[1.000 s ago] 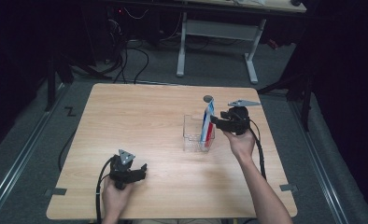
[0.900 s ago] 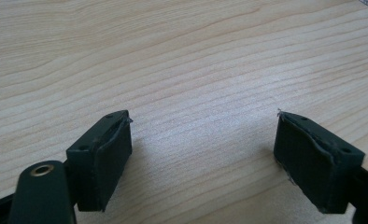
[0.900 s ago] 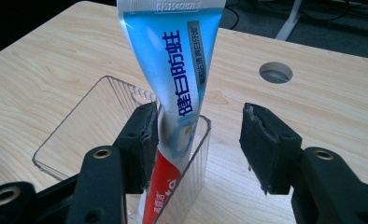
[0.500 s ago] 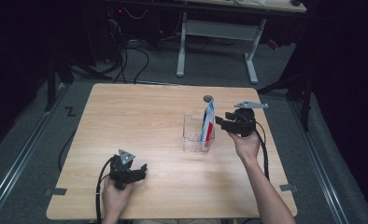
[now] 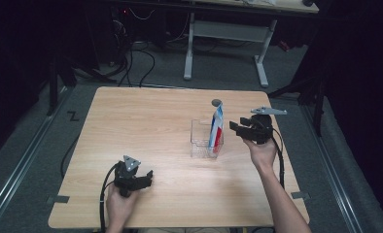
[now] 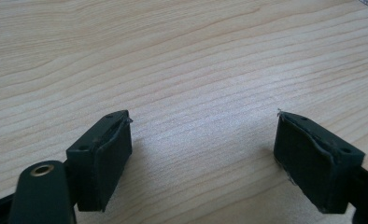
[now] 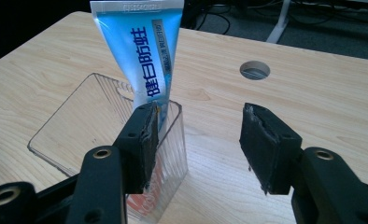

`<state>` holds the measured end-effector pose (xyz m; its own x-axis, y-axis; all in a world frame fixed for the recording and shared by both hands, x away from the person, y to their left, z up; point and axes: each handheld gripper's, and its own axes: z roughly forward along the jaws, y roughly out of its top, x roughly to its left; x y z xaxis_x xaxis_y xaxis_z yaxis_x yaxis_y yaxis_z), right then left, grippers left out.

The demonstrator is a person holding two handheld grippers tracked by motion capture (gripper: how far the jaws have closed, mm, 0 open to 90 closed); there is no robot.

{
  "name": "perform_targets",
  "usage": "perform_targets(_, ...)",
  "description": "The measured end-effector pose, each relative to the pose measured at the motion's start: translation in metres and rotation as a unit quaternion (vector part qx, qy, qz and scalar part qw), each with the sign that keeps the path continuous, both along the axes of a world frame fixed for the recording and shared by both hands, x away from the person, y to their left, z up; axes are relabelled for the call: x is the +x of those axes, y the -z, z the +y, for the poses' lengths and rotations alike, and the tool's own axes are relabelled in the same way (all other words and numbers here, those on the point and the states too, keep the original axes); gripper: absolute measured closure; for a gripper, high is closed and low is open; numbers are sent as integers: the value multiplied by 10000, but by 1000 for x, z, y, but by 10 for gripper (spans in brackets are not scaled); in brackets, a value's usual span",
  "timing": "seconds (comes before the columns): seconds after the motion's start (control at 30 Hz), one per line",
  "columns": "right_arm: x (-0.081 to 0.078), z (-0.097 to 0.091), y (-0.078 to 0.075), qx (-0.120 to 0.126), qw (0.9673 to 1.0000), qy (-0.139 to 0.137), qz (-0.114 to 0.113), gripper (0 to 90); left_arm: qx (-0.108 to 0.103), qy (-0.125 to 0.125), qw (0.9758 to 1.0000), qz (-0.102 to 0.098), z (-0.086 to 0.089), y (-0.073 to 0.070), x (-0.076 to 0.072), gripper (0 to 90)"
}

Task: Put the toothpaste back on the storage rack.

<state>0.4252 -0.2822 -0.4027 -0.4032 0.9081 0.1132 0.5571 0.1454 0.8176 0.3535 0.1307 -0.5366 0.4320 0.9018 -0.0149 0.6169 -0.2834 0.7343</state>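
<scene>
A blue, white and red toothpaste tube (image 5: 217,124) (image 7: 147,56) stands upright in a clear plastic container (image 5: 199,141) (image 7: 74,130) right of the table's middle. My right gripper (image 5: 234,127) (image 7: 201,116) hovers just right of the container, jaws pointing at it, open with nothing between them. In the right gripper view its left pad (image 7: 147,140) overlaps the container's near corner; whether it touches I cannot tell. My left gripper (image 5: 148,177) (image 6: 203,123) rests low at the table's front left, open over bare wood.
The wooden table (image 5: 131,126) has a round cable hole (image 5: 216,102) (image 7: 254,70) just behind the container. Beyond the far edge stand a desk frame (image 5: 228,34) and cables on the floor. Metal rails run along both sides.
My right gripper has drawn back to the right, away from the tube and container. The tube still stands in the container. The left gripper has not moved.
</scene>
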Motion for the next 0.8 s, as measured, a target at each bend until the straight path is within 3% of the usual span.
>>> perform_targets(0.8, -15, -24, 7, 70, 9998, 174, 15, 469, -2, -1, 10000, 0, 0, 0, 0, 195)
